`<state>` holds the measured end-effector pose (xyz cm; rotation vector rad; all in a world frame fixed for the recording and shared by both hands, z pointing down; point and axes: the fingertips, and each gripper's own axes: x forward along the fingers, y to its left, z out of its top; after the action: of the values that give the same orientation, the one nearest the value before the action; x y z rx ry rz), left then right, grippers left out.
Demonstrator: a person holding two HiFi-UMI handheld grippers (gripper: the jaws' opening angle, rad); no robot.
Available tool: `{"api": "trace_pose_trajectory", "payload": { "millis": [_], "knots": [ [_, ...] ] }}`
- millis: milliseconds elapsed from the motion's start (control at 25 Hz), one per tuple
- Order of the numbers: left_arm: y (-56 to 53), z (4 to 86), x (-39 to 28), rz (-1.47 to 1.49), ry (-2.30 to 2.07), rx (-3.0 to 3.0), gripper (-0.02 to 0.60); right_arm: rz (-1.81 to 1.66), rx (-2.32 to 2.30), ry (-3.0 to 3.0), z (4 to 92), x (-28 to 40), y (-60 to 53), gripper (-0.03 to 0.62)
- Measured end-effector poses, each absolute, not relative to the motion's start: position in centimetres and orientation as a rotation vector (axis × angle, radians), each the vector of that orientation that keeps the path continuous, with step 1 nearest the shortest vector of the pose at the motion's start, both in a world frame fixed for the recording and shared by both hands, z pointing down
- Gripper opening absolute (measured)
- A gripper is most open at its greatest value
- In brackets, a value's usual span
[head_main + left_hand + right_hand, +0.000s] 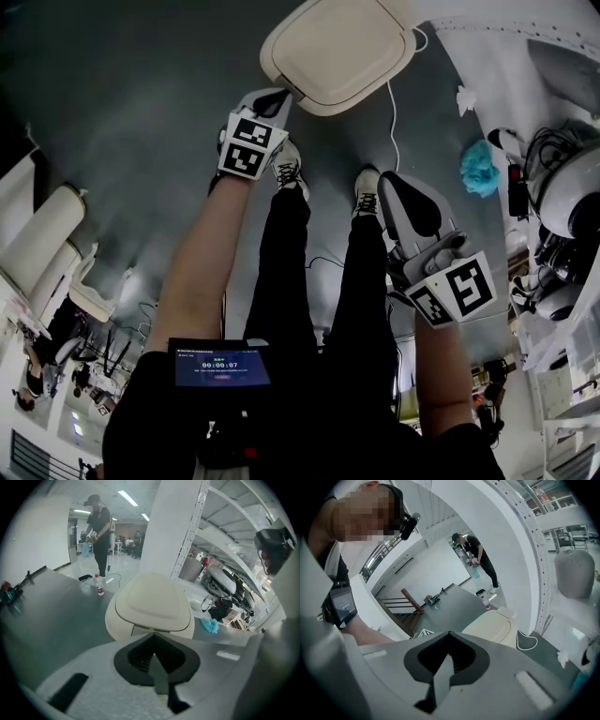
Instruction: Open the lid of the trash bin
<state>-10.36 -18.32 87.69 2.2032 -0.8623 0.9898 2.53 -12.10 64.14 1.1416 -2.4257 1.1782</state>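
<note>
Grey floor (141, 141), trash bin lid (337, 47) shut. Reaching: left gripper (279, 96) beside lid, right gripper (405, 187) farther from lid, both jaws together, empty. Next, likely: push lid's edge up.

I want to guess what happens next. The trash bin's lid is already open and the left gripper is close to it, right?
Not quite. The lid is not open: the left gripper view shows it lying flat and shut on the trash bin. The rest is right: in the head view the left gripper is close to the lid's edge.
</note>
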Motion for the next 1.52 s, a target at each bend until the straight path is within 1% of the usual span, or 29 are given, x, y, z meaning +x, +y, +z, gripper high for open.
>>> {"api": "trace_pose_trajectory", "payload": {
  "millis": [200, 800, 1080, 1240, 1360, 1520],
  "knots": [
    [-18.1, 87.7, -10.7, 0.982, -0.874, 2.199, 0.0, 1.177, 1.12, -2.44, 64.3, 1.7, -11.7, 0.008],
    [-18.3, 87.8, -10.8, 0.944, -0.875, 2.166, -0.002, 1.181, 1.121, -2.437, 64.7, 2.1, -11.3, 0.008],
    [-18.4, 87.8, -10.7, 0.933, -0.891, 2.14, 0.0, 1.169, 1.131, -2.444, 64.0, 2.4, -10.8, 0.008],
    [-18.3, 87.3, -11.0, 0.86, -0.898, 2.066, 0.0, 1.148, 1.14, -2.461, 62.2, 2.6, -10.6, 0.008],
    [-18.0, 85.8, -10.8, 0.815, -0.889, 2.029, 0.0, 1.12, 1.146, -2.477, 60.7, 3.3, -10.4, 0.008],
    [-17.2, 81.2, -9.9, 0.751, -0.886, 2.072, 0.0, 1.088, 1.151, -2.516, 57.8, 4.2, -10.0, 0.008]
  ]
}}
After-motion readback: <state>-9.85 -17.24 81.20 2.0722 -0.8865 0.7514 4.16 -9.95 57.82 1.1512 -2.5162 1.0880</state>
